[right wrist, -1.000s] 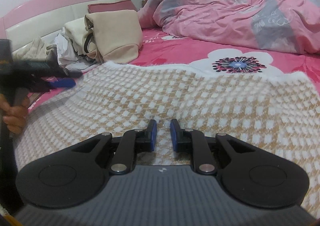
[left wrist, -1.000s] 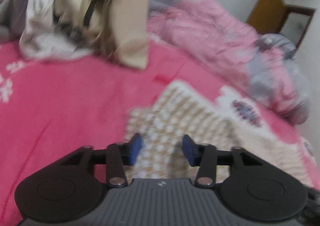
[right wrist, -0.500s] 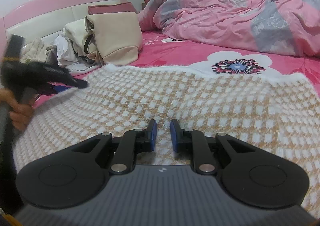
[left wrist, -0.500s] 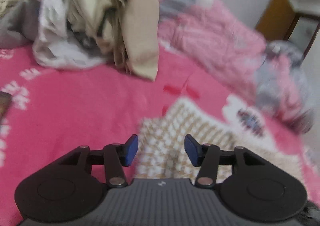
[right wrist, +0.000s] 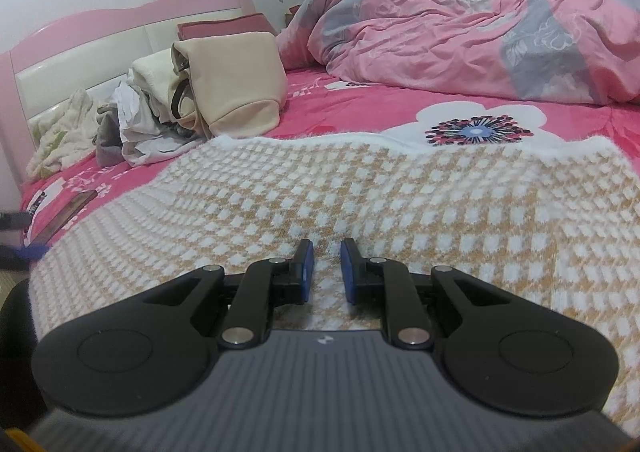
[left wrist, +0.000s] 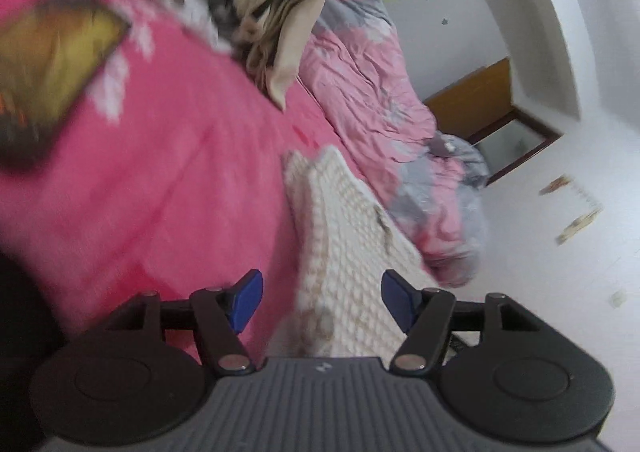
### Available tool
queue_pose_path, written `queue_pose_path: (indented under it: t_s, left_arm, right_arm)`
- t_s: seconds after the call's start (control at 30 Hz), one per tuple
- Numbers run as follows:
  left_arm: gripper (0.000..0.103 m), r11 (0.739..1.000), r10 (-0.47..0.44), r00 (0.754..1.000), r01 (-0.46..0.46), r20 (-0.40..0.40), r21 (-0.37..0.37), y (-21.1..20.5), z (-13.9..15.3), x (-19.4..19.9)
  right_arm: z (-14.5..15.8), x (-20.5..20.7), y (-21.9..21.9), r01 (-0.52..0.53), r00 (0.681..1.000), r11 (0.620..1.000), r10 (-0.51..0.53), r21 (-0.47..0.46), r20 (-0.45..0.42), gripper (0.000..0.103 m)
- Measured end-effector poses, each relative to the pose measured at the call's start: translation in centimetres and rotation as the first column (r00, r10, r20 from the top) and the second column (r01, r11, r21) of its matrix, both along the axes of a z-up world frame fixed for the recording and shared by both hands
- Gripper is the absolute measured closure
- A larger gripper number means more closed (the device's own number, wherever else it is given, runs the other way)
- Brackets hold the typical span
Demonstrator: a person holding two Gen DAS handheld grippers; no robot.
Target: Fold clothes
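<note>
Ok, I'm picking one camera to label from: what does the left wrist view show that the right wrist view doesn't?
Only the left wrist view shows the wooden door and the white floor.

Only the right wrist view shows the pink headboard, the flower print on the sheet, and the checked knit spread flat.

Both show the knit, the beige bag on the clothes pile, the pink quilt, and an open claw: left, right.

Soft, even indoor light, no hard shadows. The left wrist view is tilted and motion-blurred, worst at far left; the right wrist view is sharp, edges fisheye-curved.
</note>
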State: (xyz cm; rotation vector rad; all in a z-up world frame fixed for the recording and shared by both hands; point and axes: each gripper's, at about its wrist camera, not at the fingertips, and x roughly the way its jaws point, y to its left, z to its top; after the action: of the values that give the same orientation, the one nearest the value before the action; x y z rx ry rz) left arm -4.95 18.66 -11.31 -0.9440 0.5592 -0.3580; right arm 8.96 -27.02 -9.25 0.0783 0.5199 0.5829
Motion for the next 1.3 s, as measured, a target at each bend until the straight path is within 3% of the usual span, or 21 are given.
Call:
queue_pose_path:
  t_s: [0.1, 0.23, 0.4, 0.5, 0.57, 0.6, 0.7, 0.77, 1.03, 1.17, 1.3]
  left_arm:
    - [0.039, 0.994, -0.080, 0.995, 0.084, 0.065, -0.073, -0.4, -1.3, 1.5]
    - [0.042, 0.982, -0.165, 0.979, 0.174, 0.118, -0.078, -1.0, -2.0, 1.7]
    - [0.041, 0.945, -0.211, 0.939, 0.267, 0.272, -0.189, -0.7, -2.6, 1.5]
    - [0.042, 0.936, -0.261, 0.927, 0.311, 0.270, -0.166, -1.2, -3.0, 3.1]
    - [0.052, 0.919, -0.320, 0.921, 0.359, 0.221, -0.165, -1.9, -3.6, 4.2]
    - [0.054, 0.908, -0.355, 0.912, 0.389, 0.205, -0.158, -2.2, -3.6, 4.6]
    - [0.055, 0.883, -0.459, 0.865, 0.469, 0.202, 0.002, -2.8, -2.3, 4.2]
    - [0.058, 0.856, -0.515, 0.835, 0.512, 0.193, 0.069, -2.6, -1.7, 3.9]
    - [0.062, 0.776, -0.629, 0.763, 0.605, 0.148, 0.179, -1.4, -0.8, 4.3]
    - [0.062, 0.770, -0.634, 0.762, 0.605, 0.134, 0.203, -0.3, -0.5, 3.0]
    - [0.064, 0.778, -0.616, 0.781, 0.584, 0.100, 0.234, 0.9, -0.2, 2.1]
  right_arm:
    - [0.0, -0.1, 0.1, 0.004, 1.000, 1.000, -0.003, -0.008, 0.008, 0.089]
    - [-0.1, -0.4, 0.5, 0.016, 1.000, 1.000, -0.016, -0.022, 0.022, 0.089]
    - [-0.1, -0.6, 0.8, 0.024, 0.999, 0.999, -0.023, -0.025, 0.023, 0.089]
    - [-0.1, -0.6, 0.9, 0.026, 0.999, 0.999, -0.025, -0.022, 0.021, 0.089]
    - [-0.1, -0.6, 0.9, 0.027, 0.999, 0.999, -0.027, -0.024, 0.022, 0.089]
    - [-0.1, -0.6, 0.9, 0.028, 0.999, 0.999, -0.028, -0.025, 0.022, 0.089]
    - [-0.1, -0.6, 0.9, 0.031, 0.999, 0.999, -0.030, -0.027, 0.023, 0.089]
    - [0.0, -0.6, 1.0, 0.033, 0.999, 0.999, -0.032, -0.029, 0.024, 0.089]
    - [0.0, -0.6, 0.9, 0.034, 0.999, 0.999, -0.033, -0.033, 0.027, 0.089]
    - [-0.1, -0.7, 1.0, 0.034, 0.999, 0.999, -0.033, -0.034, 0.029, 0.089]
    - [-0.1, -0.7, 1.0, 0.033, 0.999, 0.999, -0.032, -0.032, 0.030, 0.089]
